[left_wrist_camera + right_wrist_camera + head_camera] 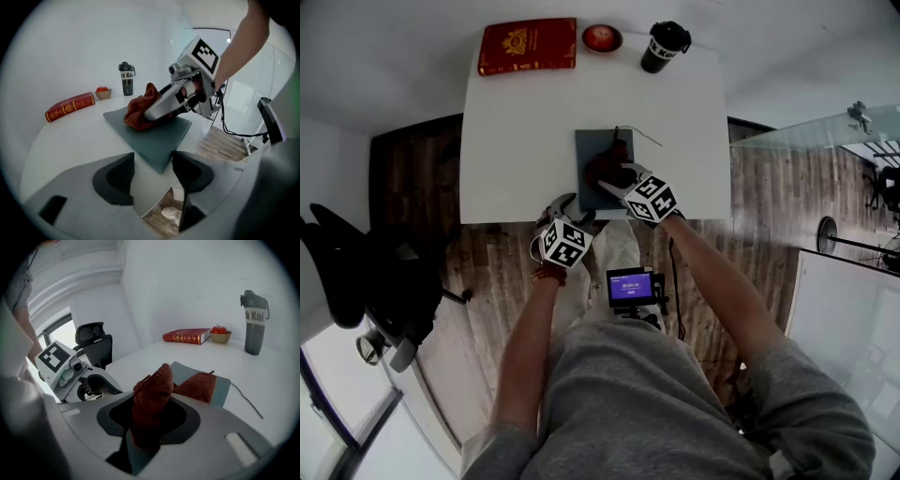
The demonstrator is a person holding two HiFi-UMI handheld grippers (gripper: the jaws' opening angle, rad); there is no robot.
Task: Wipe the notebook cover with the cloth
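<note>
A grey notebook [592, 148] [152, 133] [220, 390] lies flat on the white table [516, 141] near its front edge. A dark red knitted cloth [606, 166] [138, 111] [152, 401] rests bunched on its cover. My right gripper [619, 183] [157, 112] [147, 420] is shut on the cloth and holds it against the cover. My left gripper [565, 208] [152, 176] stands open at the table's front edge, just left of the notebook's near corner, with nothing between its fingers.
At the table's far side lie a red book [528, 45] [70, 106] [186, 336], a small bowl with a red fruit [602, 37] [102, 91] [220, 334] and a dark bottle [665, 46] [126, 79] [254, 323]. A thin cord [642, 137] [246, 400] trails from the notebook. A black office chair [366, 281] stands left.
</note>
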